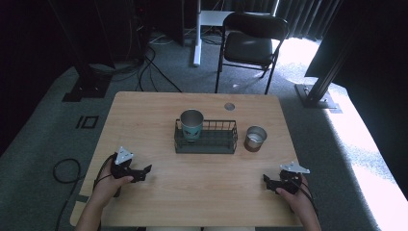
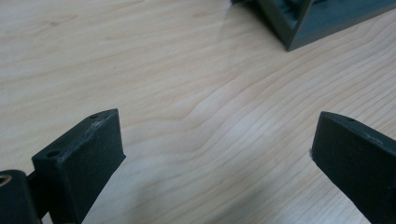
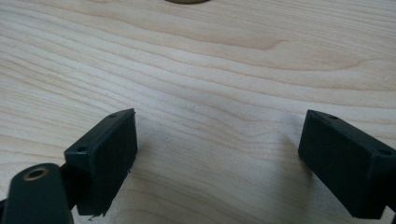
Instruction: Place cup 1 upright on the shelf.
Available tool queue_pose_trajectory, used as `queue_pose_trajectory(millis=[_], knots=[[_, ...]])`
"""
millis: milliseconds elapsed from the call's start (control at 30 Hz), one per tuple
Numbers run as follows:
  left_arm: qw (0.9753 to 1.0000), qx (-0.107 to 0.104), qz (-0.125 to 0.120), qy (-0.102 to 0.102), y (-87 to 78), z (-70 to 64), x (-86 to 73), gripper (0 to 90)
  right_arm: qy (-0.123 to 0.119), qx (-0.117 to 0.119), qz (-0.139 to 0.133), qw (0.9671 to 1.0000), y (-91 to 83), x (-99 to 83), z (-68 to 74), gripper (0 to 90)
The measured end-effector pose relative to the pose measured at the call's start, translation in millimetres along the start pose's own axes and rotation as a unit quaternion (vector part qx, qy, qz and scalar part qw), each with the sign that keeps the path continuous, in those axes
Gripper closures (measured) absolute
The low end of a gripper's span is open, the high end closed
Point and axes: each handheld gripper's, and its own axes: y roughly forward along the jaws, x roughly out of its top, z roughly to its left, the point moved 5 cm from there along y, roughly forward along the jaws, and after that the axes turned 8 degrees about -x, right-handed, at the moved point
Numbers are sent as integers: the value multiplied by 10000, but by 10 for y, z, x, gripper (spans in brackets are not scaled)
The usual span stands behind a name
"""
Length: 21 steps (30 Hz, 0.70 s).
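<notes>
I'm holding both grippers low over the near part of the wooden table, nothing gripped. The left gripper is sitting near the left edge, its jaws standing wide apart; in the left gripper view I'm seeing bare wood between the pads, and a corner of the wire basket is showing at the top right. The right gripper is sitting near the right edge, jaws also spread wide over bare wood in the right gripper view; a brown rounded edge is peeking in at the top of that view, can't tell what it is.

The dark wire basket is lying mid-table, well apart from both grippers. A tall metal cup with a teal band is standing upright inside the basket's left end. A shorter metal cup is standing upright on the table just beside the basket's right end. A black chair is standing beyond the far edge of the table.
</notes>
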Motion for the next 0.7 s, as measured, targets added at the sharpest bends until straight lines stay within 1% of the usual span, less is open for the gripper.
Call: queue_pose_trajectory(millis=[33, 67, 100, 133, 200, 267, 300, 333, 367, 400, 467, 567, 633, 700], knots=[[10000, 35, 31, 21, -12, 12, -17, 30, 2, 1, -1, 10000, 0, 0, 0, 111], [10000, 63, 19, -14, -20, 19, -33, 31, 0, 0, -1, 10000, 0, 0, 0, 111], [9999, 86, 46, -51, -31, 28, -56, 30, 1, 1, -2, 10000, 0, 0, 0, 111], [9999, 115, 65, -45, -40, 39, -79, 31, 2, 1, -1, 10000, 0, 0, 0, 111], [9997, 174, 130, -120, -61, 58, -138, 30, 1, 1, -1, 10000, 0, 0, 0, 111], [9995, 233, 181, -111, -78, 73, -180, 31, 0, 0, -1, 10000, 0, 0, 0, 111], [9993, 259, 212, -152, -88, 80, -198, 31, 0, 0, 0, 10000, 0, 0, 0, 111], [9990, 281, 268, -215, -102, 86, -218, 31, -1, 0, -2, 10000, 0, 0, 0, 111], [9985, 343, 351, -237, -118, 97, -237, 31, -1, -1, 0, 10000, 0, 0, 0, 111], [9981, 424, 391, -218, -133, 107, -249, 31, 0, 0, 0, 10000, 0, 0, 0, 111], [9968, 538, 510, -301, -154, 115, -278, 31, 0, -1, 0, 10000, 0, 0, 0, 111], [9951, 617, 685, -350, -164, 120, -322, 31, 0, 0, -1, 10000, 0, 0, 0, 111], [9947, 637, 677, -439, -165, 132, -338, 30, -1, 0, 1, 10000, 0, 0, 0, 111], [9940, 705, 674, -493, -173, 149, -342, 29, -1, -1, 0, 10000, 0, 0, 0, 111]])
